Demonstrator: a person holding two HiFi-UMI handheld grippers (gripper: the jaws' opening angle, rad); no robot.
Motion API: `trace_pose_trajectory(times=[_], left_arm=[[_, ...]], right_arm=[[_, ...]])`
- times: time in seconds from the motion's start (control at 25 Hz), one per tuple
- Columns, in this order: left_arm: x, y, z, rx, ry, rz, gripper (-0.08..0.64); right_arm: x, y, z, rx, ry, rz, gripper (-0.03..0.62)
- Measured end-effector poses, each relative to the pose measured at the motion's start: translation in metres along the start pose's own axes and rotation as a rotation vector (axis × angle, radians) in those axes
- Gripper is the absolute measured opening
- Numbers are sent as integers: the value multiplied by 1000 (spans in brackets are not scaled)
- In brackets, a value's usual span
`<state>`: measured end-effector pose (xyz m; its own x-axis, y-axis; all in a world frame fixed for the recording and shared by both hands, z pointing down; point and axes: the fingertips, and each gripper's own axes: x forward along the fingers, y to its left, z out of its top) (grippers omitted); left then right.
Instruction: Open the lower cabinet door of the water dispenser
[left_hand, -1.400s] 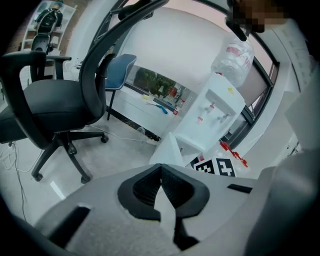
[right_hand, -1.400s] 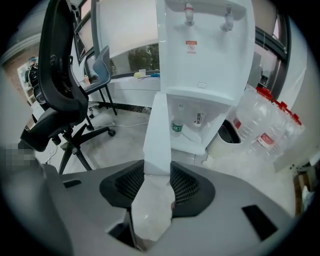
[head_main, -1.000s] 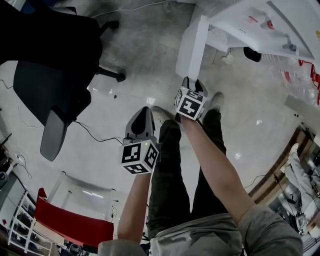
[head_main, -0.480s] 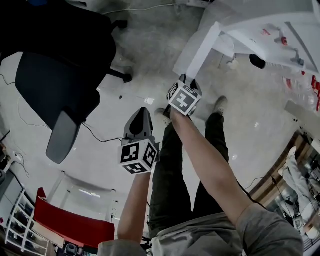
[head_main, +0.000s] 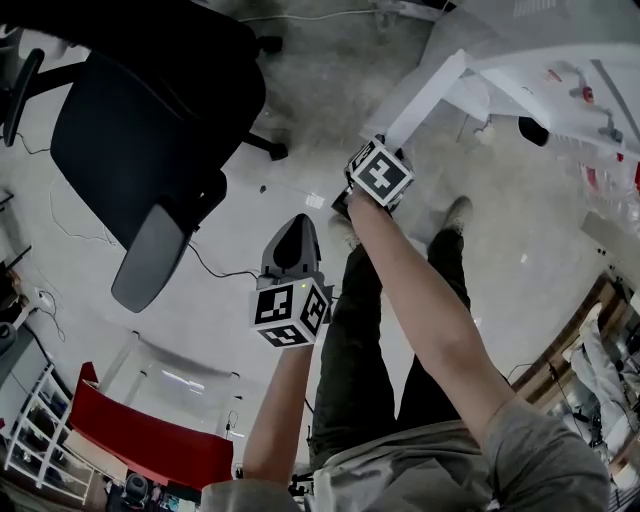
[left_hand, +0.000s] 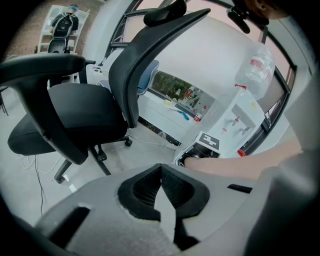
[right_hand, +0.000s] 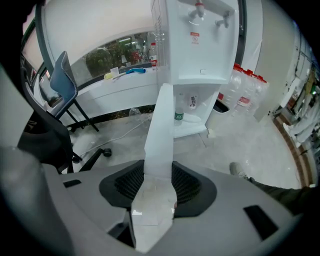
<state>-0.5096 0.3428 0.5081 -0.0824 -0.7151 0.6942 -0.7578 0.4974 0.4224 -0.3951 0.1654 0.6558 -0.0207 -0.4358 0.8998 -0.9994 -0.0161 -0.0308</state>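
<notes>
At the left of the head view a black office chair (head_main: 150, 140) stands clear of the work. Beside it the left gripper (head_main: 297, 225) hangs idle over the floor (head_main: 320, 100), its jaws brought together with nothing between them. Further right, the right gripper (right_hand: 159, 172) is clamped on the free edge of the lower cabinet door (head_main: 428, 95), and the white panel runs straight up out of its ribbed pads. That door stands swung well out from the water dispenser (head_main: 545, 45), so I judge the opening largely done. What is left, at most, is to carry the door to its full swing and let go. The head view gives the layout but looks down on the dispenser's top and hides the cabinet's inside. The right gripper view fills that in: the open compartment (right_hand: 192, 112) with a small green-capped item (right_hand: 180, 116) on its shelf, the taps (right_hand: 197, 11) above, and red-capped spare water jugs (right_hand: 240, 97) on the floor at the far right. Only the left gripper view shows the upturned water bottle (left_hand: 255, 67) seated on the dispenser, with the right gripper's marker cube (left_hand: 210, 141) low at the door.
</notes>
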Motion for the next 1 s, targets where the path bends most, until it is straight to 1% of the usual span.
trace_pose_trajectory(times=[0.16, 0.28, 0.36, 0.48, 0.6, 0.72, 0.88, 1.0], left_arm=[[-11, 1, 7, 4, -6, 1, 8], [-20, 0, 15, 3, -12, 5, 9], [-25, -3, 21, 5, -18, 5, 9], [-34, -11, 32, 14, -25, 3, 9], [-43, -17, 44, 20, -41, 3, 9], [-51, -28, 57, 23, -58, 1, 9], [-67, -52, 73, 38, -75, -13, 9], [-82, -72, 87, 43, -92, -19, 9]], right_arm=[[-2, 3, 0, -20, 55, 21, 167], [-13, 3, -6, -14, 95, 40, 169], [-22, 4, -10, -19, 107, 55, 167], [-43, 5, -9, -51, 103, 90, 167], [-66, 11, -3, -94, 94, 152, 147], [-94, 16, 7, -154, 84, 222, 109], [-138, 16, 29, -216, 43, 303, 49], [-178, 17, 51, -267, 2, 385, 31]])
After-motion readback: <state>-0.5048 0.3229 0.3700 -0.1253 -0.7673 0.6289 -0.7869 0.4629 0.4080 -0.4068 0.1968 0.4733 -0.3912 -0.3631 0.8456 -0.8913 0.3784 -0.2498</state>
